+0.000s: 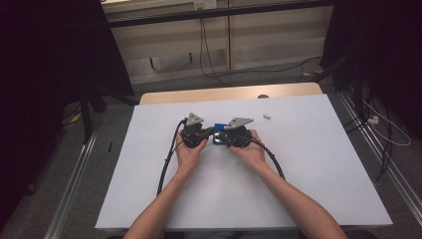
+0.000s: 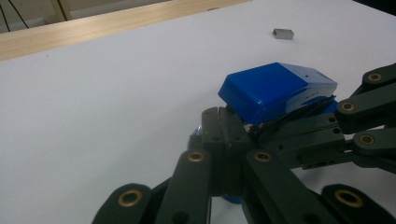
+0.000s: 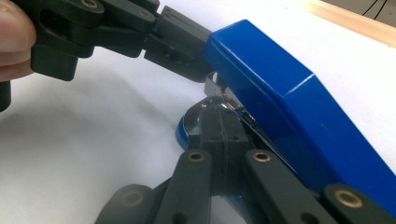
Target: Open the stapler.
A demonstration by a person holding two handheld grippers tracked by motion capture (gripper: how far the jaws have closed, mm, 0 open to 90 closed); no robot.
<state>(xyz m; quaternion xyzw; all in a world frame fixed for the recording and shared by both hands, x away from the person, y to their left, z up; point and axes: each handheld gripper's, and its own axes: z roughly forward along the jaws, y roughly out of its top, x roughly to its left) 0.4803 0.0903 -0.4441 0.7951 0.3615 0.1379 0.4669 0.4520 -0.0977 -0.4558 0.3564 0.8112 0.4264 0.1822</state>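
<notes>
A blue stapler [image 1: 218,128] lies mid-table on the white sheet, its top cover [image 2: 275,86] tilted up off the base. My left gripper [image 1: 210,132] comes at it from the left and my right gripper [image 1: 224,134] from the right, and their tips meet at its front end. In the left gripper view my left gripper [image 2: 224,119] is shut, tips against the cover's lower corner, while the right gripper [image 2: 266,135] reaches under the cover. In the right gripper view my right gripper [image 3: 218,114] is shut at the metal magazine below the stapler's cover [image 3: 280,93]. The left gripper [image 3: 198,46] touches the cover's end.
A small grey block [image 1: 266,117] [image 2: 283,33] lies on the sheet behind and right of the stapler. A wooden strip [image 1: 229,93] borders the table's far edge. Black cables [image 1: 166,164] trail from both grippers toward the near edge. Floor cables and dark stands surround the table.
</notes>
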